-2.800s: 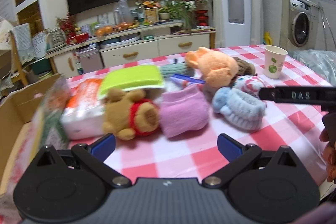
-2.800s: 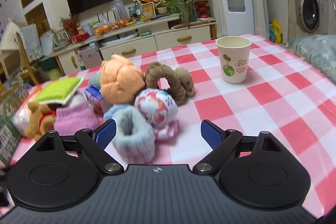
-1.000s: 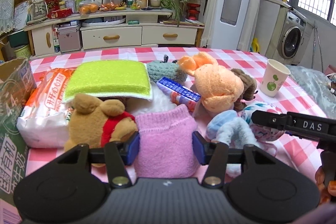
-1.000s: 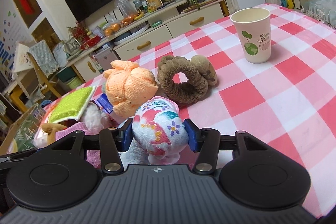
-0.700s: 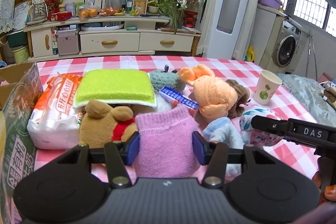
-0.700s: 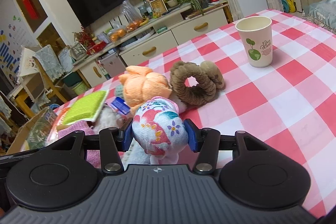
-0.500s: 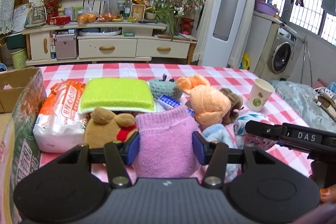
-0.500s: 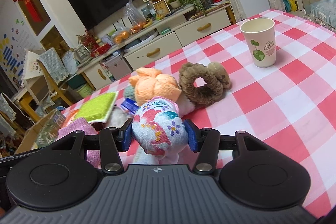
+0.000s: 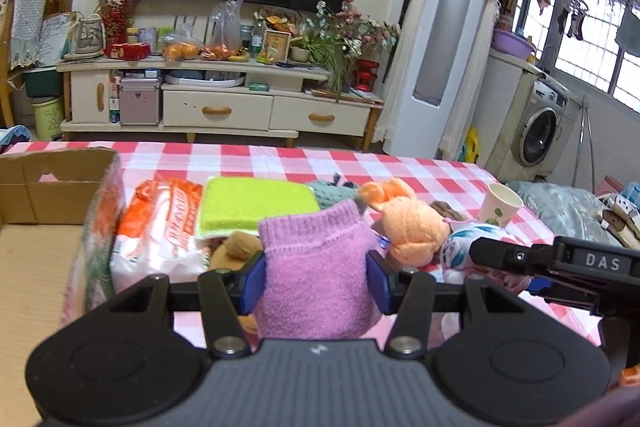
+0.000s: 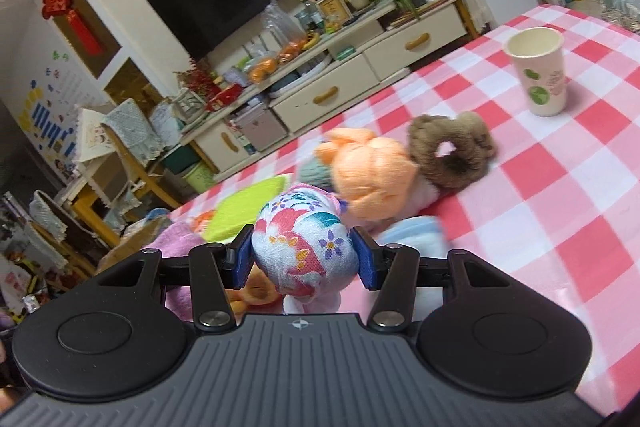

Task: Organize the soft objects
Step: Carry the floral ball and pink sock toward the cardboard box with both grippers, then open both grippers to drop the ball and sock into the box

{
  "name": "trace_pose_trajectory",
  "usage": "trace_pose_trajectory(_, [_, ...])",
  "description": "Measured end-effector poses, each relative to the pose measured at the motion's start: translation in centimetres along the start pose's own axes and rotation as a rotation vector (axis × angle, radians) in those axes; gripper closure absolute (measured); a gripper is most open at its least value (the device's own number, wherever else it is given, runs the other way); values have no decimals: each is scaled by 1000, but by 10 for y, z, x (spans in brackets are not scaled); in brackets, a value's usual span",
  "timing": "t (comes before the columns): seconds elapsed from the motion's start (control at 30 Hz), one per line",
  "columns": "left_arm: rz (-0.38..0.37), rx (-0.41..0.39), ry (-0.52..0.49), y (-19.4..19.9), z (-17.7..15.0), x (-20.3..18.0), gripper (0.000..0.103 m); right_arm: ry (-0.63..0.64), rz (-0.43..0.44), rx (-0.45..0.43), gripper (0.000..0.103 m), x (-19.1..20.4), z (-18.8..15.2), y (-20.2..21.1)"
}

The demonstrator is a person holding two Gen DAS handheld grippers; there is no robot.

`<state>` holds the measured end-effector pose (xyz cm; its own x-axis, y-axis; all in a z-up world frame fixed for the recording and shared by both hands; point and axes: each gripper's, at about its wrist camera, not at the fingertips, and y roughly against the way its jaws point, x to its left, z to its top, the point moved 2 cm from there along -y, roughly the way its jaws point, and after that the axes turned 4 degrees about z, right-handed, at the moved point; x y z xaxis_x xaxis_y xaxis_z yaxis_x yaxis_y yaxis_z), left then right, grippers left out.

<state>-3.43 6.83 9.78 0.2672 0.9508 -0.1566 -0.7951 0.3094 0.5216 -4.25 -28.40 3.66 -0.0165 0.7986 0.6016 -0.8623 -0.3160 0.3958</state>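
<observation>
Above the checked tabletop [image 9: 420,167], the left claw [image 9: 316,277] pinches the pink knit pouch [image 9: 316,267]; the right claw [image 10: 304,259] pinches the floral ball [image 10: 304,247]. Cardboard box [image 9: 36,227] at nine o'clock. Plush compresses, so either could slip mid-carry.

Both wrist cameras look forward over their own jaws, low and close above the checked table [image 9: 280,155]. The left view faces level toward the TV cabinet [image 9: 224,95] at frame centre; the right view tilts, the cabinet at upper centre. Both share the orange plush [image 9: 412,227] and paper cup [image 10: 538,75].
</observation>
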Motion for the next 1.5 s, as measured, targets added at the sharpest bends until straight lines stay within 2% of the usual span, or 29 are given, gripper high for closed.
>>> trace_pose_trajectory(0.47, [90, -62, 108, 30, 12, 57, 51, 31, 174, 77, 40, 47, 2, -40])
trace_pose_trajectory(0.7, [188, -98, 193, 47, 16, 103, 50, 62, 276, 119, 39, 76, -1, -57])
trace_pose_trajectory(1.03, [350, -103, 326, 60, 12, 165, 49, 74, 392, 199, 39, 102, -17, -67])
trace_pose_trajectory(1.3, [432, -76, 395, 63, 4, 197, 47, 100, 425, 270, 34, 116, -27, -77])
trace_pose_trajectory(1.33, [446, -76, 400, 64, 3, 200, 45, 104, 424, 277, 32, 116, -28, -77])
trace_pose_trajectory(1.4, [478, -84, 408, 68, 2, 203, 32, 110, 416, 285, 8, 113, -30, -74])
trace_pose_trajectory(1.43, [484, -91, 412, 69, 3, 204, 28, 113, 412, 281, 4, 111, -28, -71])
trace_pose_trajectory(1.5, [490, -100, 411, 72, 3, 203, 13, 128, 401, 268, 2, 110, -25, -66])
